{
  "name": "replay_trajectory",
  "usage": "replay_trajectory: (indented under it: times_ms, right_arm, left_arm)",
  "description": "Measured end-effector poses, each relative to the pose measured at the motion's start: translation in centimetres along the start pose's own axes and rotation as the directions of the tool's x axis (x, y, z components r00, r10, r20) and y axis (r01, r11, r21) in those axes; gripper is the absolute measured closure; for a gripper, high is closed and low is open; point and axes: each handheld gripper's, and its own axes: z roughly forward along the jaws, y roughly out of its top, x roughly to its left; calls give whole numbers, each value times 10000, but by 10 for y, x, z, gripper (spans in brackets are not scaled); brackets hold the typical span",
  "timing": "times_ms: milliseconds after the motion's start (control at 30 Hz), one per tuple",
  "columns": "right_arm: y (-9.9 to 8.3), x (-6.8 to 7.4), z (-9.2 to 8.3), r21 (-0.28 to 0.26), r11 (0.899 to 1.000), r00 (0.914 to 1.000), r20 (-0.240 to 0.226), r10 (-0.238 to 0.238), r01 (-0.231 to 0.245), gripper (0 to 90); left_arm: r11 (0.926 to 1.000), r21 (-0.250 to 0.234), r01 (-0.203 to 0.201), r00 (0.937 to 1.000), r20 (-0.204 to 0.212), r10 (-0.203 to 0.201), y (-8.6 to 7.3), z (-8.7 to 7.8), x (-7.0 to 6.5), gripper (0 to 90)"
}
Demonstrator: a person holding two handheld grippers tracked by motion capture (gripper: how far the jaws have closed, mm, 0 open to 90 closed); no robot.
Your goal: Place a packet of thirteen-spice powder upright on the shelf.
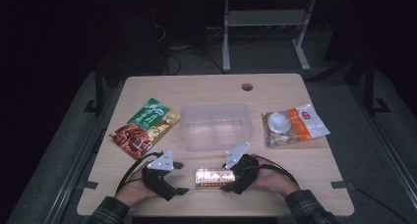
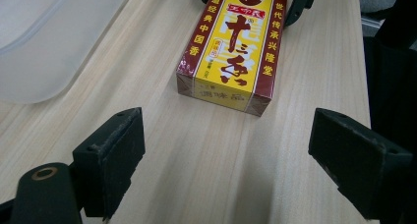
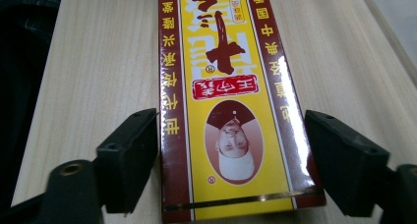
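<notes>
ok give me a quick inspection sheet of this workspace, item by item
surface: light wood table, round hole near the far edge
job's things: yellow and maroon box lying flat at the near edge
clutter: clear tub mid-table; green and red packet to its left; orange and white packet to its right
grippers: left claw open, pointing at the box end and apart from it; right claw astride the other end, left pad at the box edge, right pad just off it, no firm grip yet
cables: black cable trailing from the left claw, another from the right
surroundings: dark room, grey frame legs behind the table
</notes>
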Motion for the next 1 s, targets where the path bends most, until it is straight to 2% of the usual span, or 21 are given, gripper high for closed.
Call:
replay_trajectory:
  times_ms: [100, 200, 333, 533, 600, 700, 733, 833, 867, 900, 967, 1000]
  right_arm:
    - [-2, 4, 1, -78, 9993, 9990, 282, -355, 358, 241]
    - [-2, 5, 1, -95, 9995, 9991, 285, -298, 301, 227]
    - [-4, 4, 0, -245, 9994, 9992, 308, -243, 251, 303]
    - [-5, 4, -1, -367, 9990, 9989, 404, -230, 245, 317]
    - [-5, 4, -1, -366, 9992, 9991, 390, -156, 170, 319]
    - [-6, 1, -4, -458, 9985, 9996, 40, 288, -286, 319]
    - [-7, 0, -6, -491, 9982, 9994, 52, 334, -331, 319]
    - [-6, 0, -15, -835, 9940, 9975, -76, 708, -712, 320]
    - [-6, 1, -19, -955, 9924, 9970, -110, 773, -779, 320]
    - [-5, 0, -23, -1246, 9896, 9974, -148, 706, -719, 320]
    - [-4, 3, -31, -1487, 9861, 9972, -155, 732, -747, 320]
    - [-3, 5, -36, -1729, 9816, 9965, -321, 769, -813, 320]
  left_arm:
    - [10000, 1, 8, 10000, 5, -8, 0, 0, 0, 136]
    - [10000, 25, 9, 10000, 22, -9, 0, 0, 0, 136]
    - [10000, 51, -7, 10000, 36, 6, 0, 0, 0, 137]
    - [10000, 46, -55, 10000, 50, 54, 0, -1, 3, 137]
    - [10000, 4, -52, 10000, 66, 52, 0, -1, 3, 137]
    - [9999, -14, -103, 9999, 113, 103, 0, -1, 4, 136]
    - [9999, -40, -136, 9998, 134, 137, 1, -2, 4, 136]
    - [9995, -142, -272, 9996, 101, 273, 3, -6, 6, 135]
    - [9994, -280, -200, 9997, 163, 205, 5, -7, 6, 134]
    - [9987, -473, -191, 9996, 189, 201, 6, -9, 7, 133]
    - [9967, -785, -227, 9994, 247, 247, 12, -14, 9, 130]
    - [9959, -846, -311, 9991, 269, 335, 14, -15, 10, 127]
